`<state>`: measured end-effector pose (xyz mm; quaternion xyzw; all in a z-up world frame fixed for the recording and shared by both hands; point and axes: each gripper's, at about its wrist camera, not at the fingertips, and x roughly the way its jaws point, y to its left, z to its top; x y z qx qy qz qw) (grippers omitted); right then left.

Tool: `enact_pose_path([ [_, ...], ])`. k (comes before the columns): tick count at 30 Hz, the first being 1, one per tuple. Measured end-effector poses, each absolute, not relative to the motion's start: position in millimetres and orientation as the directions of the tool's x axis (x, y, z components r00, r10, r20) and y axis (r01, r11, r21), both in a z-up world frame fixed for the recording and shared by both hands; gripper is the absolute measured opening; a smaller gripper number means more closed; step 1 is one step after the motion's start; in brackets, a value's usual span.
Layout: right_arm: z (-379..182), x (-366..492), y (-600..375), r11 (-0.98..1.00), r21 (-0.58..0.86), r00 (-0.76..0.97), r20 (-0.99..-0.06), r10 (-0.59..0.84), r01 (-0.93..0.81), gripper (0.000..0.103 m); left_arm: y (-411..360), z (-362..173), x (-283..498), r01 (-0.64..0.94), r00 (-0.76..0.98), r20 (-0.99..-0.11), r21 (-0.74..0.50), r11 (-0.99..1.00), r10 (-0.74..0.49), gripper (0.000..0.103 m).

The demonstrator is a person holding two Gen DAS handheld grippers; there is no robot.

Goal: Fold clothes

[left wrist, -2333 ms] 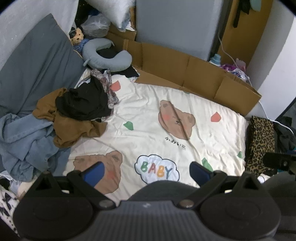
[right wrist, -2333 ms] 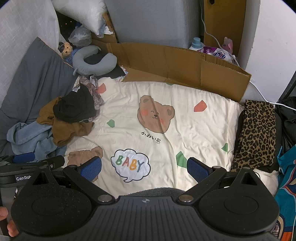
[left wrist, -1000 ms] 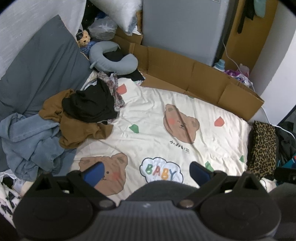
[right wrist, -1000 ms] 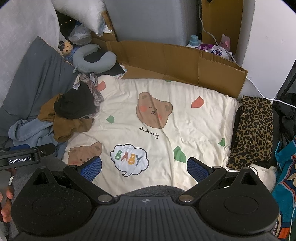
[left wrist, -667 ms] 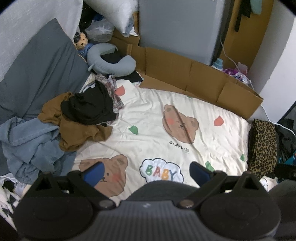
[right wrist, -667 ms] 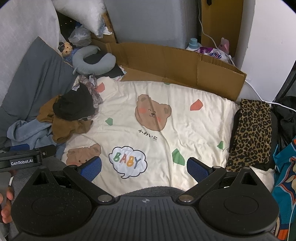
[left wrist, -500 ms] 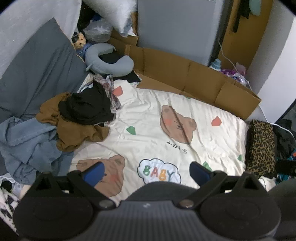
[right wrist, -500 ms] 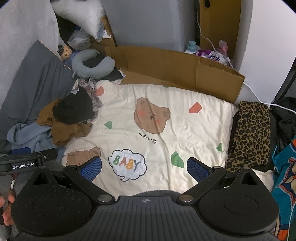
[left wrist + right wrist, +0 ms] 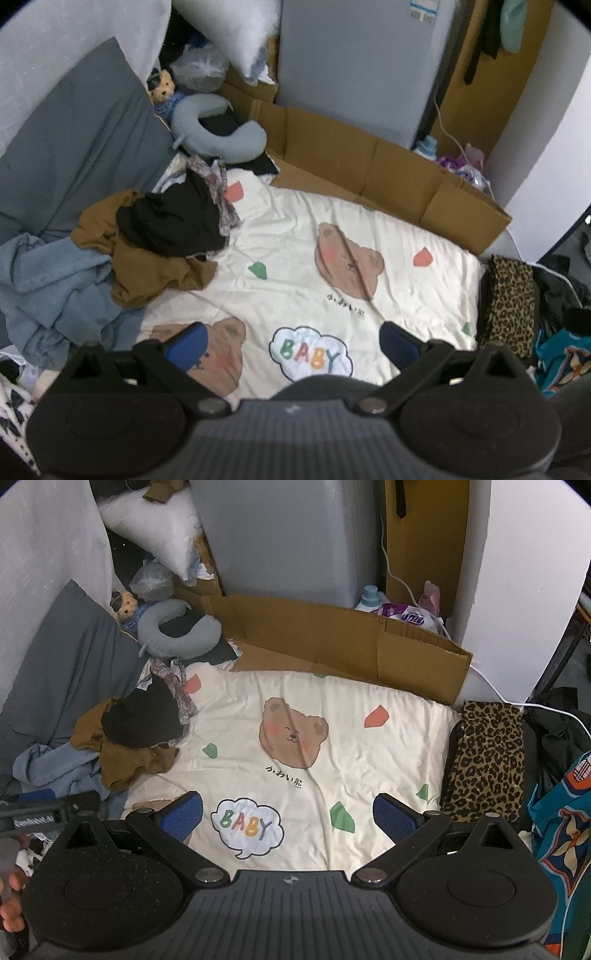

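Observation:
A heap of unfolded clothes lies at the left of the bed: a black garment (image 9: 173, 221) (image 9: 142, 716) on top of a brown one (image 9: 147, 266) (image 9: 122, 760), with blue denim (image 9: 51, 284) (image 9: 55, 764) beside them. A folded leopard-print piece (image 9: 511, 299) (image 9: 487, 757) rests at the right edge. My left gripper (image 9: 291, 341) hangs open above the near edge of the cream bear-print blanket (image 9: 295, 266), nothing between its blue pads. My right gripper (image 9: 288, 812) is open too, over the same blanket (image 9: 369, 753). The left gripper's body (image 9: 44, 812) shows at the right wrist view's left edge.
A flattened cardboard box (image 9: 369, 170) (image 9: 332, 638) stands along the far side of the bed. A grey pillow (image 9: 74, 147), a grey neck cushion (image 9: 218, 133) and a small stuffed toy (image 9: 162, 85) sit far left. Bottles and a white cable (image 9: 487, 675) lie beyond, against the wall.
Both grippers have lifted and drawn back slightly, so more of the wall and far clutter shows. Both stay open. The clothes have not moved.

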<state>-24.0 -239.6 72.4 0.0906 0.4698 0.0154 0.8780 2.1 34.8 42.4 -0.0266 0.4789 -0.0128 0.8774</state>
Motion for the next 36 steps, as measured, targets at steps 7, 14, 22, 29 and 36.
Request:
enact_pose_path([
  [7, 84.2, -19.1, -237.5, 0.982, 0.177, 0.574, -0.811, 0.111, 0.059, 0.101, 48.0, 61.5, 5.2, -0.017, 0.576, -0.817, -0.051, 0.999, -0.032, 0.101],
  [14, 81.2, 9.0, -237.2, 0.978, 0.202, 0.58, -0.804, 0.131, 0.059, 0.101, 69.6, 64.3, 22.4, -0.056, 0.58, -0.815, -0.039, 0.998, 0.001, 0.101],
  [22, 74.7, 43.2, -236.0, 0.974, 0.219, 0.581, -0.801, 0.145, 0.058, 0.101, 99.7, 58.7, 48.4, -0.091, 0.587, -0.809, -0.036, 0.995, 0.025, 0.101],
  [29, 64.5, 74.6, -228.7, 0.977, 0.206, 0.592, -0.794, 0.14, 0.046, 0.101, 122.1, 47.5, 73.0, -0.103, 0.59, -0.807, -0.058, 0.993, 0.014, 0.101],
  [36, 57.8, 107.8, -226.1, 0.98, 0.191, 0.615, -0.78, 0.12, 0.052, 0.101, 140.2, 31.0, 96.5, -0.091, 0.598, -0.802, -0.067, 0.994, 0.001, 0.099],
])
